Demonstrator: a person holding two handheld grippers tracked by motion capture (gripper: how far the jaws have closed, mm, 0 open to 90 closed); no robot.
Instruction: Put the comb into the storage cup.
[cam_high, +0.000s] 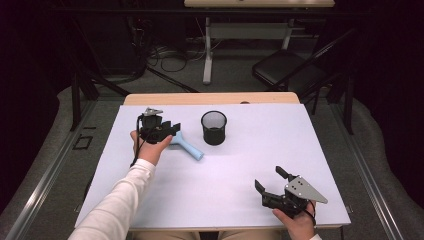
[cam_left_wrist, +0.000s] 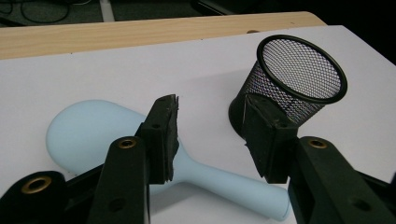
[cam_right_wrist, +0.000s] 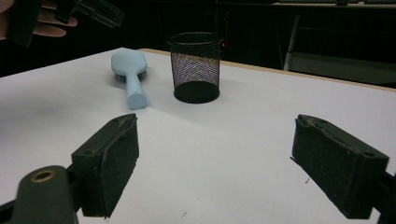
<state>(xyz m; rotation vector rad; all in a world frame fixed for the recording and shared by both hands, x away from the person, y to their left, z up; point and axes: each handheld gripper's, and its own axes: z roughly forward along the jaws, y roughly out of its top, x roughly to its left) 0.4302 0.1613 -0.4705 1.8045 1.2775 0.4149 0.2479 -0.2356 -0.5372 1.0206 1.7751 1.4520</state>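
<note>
Hovering left claw (cam_high: 169, 131) over hairbrush (cam_high: 187, 146)

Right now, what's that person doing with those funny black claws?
A person holds a claw in each hand. The left gripper hovers open over the handle of a light blue plastic hairbrush lying beside a black wire mesh cup. The right gripper waits open near the white table's front edge, holding nothing.

No legible text, label, brand, number or sign in any view. Checked: the light blue brush (cam_left_wrist: 93, 135), the black mesh cup (cam_left_wrist: 299, 79), the white tabletop (cam_high: 240, 165), both grippers' bodies. All surfaces plain, unmarked.
</note>
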